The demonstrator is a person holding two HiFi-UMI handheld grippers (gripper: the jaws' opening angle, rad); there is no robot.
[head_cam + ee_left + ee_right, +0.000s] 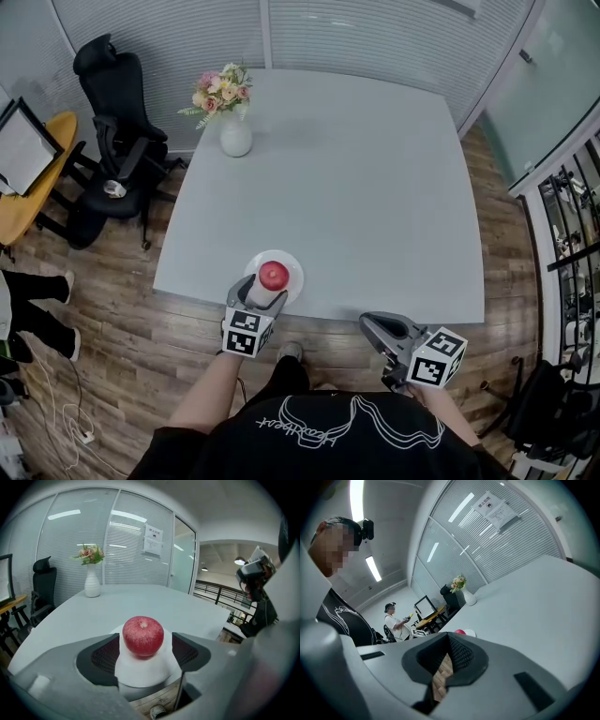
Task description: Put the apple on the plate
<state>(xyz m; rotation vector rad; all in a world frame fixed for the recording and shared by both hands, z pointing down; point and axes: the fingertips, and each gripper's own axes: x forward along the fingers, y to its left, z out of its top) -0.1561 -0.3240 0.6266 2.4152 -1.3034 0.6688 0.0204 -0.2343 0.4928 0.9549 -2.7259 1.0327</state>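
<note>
A red apple (274, 275) (143, 636) rests on a small white plate (296, 269) (139, 673) at the near left edge of the grey table (375, 187). My left gripper (265, 292) (144, 644) is open, its two jaws standing on either side of the apple with a slim gap at each pad. Off to the right, my right gripper (369, 323) (451, 644) hangs just outside the table's front edge, shut and empty. From the right gripper view the apple (460, 632) and plate (470, 633) look tiny and far away.
A white vase of flowers (234, 131) stands at the table's far left corner. A black office chair (117, 141) and a yellow side table (33, 187) are on the wooden floor to the left, where a person's legs (37, 314) also show. Glass walls close the back.
</note>
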